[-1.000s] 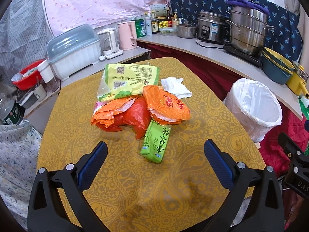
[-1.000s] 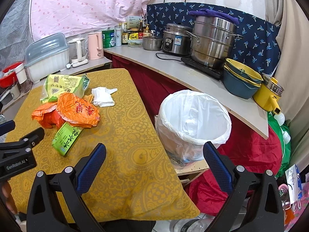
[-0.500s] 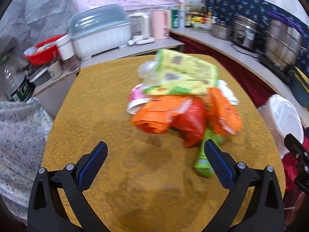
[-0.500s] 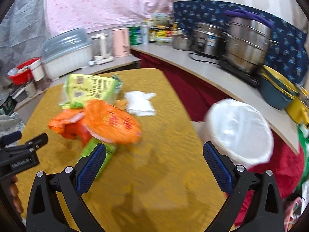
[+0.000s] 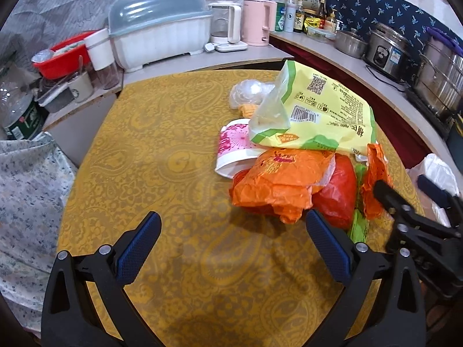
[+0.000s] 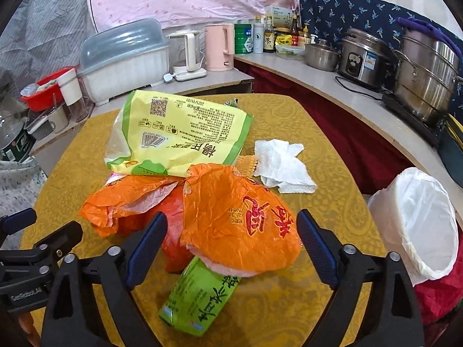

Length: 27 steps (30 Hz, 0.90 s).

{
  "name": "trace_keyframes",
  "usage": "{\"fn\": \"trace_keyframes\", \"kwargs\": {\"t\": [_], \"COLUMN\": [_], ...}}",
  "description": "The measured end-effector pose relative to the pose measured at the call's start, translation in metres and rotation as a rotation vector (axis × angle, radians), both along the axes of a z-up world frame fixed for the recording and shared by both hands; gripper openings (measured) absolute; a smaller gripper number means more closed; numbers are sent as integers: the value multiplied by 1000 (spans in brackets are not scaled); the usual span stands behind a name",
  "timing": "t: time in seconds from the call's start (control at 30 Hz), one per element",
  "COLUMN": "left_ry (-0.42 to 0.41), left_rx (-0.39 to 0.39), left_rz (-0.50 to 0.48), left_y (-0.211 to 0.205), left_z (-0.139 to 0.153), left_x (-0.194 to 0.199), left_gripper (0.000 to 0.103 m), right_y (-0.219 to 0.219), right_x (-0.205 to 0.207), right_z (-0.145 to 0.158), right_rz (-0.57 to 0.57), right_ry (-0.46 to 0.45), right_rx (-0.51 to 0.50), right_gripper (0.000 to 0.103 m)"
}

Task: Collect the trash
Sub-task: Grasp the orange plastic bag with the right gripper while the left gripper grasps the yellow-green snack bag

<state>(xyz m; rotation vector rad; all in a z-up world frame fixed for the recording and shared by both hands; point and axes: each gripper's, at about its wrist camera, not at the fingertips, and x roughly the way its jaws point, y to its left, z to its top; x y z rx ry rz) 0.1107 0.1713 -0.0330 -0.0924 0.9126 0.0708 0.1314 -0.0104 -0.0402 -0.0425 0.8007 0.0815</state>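
A heap of trash lies on the yellow patterned table [image 5: 162, 156]: an orange wrapper [image 6: 237, 219] [image 5: 277, 182], a red bag [image 5: 335, 196], a yellow-green food bag [image 6: 179, 133] [image 5: 318, 115], a green tea carton [image 6: 199, 295], a pink paper cup [image 5: 234, 150], a clear plastic bag [image 5: 249, 92] and a white tissue [image 6: 280, 164]. My right gripper [image 6: 231, 245] is open, its fingers either side of the orange wrapper and just above it. My left gripper [image 5: 231, 245] is open and empty over bare table, left of the heap.
A white-lined bin [image 6: 416, 222] stands off the table's right edge. A counter behind holds a dish box [image 5: 159, 37], kettles [image 6: 220, 46], bottles, a rice cooker [image 6: 361, 57] and steel pots [image 6: 425, 81]. A red bowl [image 5: 63, 55] sits at far left.
Both grippers have swung left, away from the bin. The right one has closed in over the orange wrapper. The left one now faces the heap's left side.
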Motion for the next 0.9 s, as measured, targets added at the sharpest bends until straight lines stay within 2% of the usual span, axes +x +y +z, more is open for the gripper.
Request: {"fn": "trace_keyframes", "kwargs": {"t": [0.07,0.23,0.3,0.53,0.73,0.9], "left_ry": [9,12,13,29,-24,-73], "left_rx": [-23,-61,-64,-90,-122,-111], "left_rz": [-8,-21,-32,-55,-54,-59], "left_y": [1,-2,-4,-11,-7,-9], "left_z": [-3,-8,-10,-16,3,19], "left_x": [6,19,24,38,43,71], "left_gripper": [96,96,95,92,92,92], "right_y": [0,-12,-20,-37,-51,-62], "right_x": [5,10,8,-1,-5,-3], "right_z": [-6,-16,-15,3,20,33], "right_rz": [0,1,-5,-36,-70,-94], "right_ry": [23,71,72,19,-17,-39], "right_rx": [4,36,62,78,77,86], "right_gripper": [68,25,13,8,8,8]}}
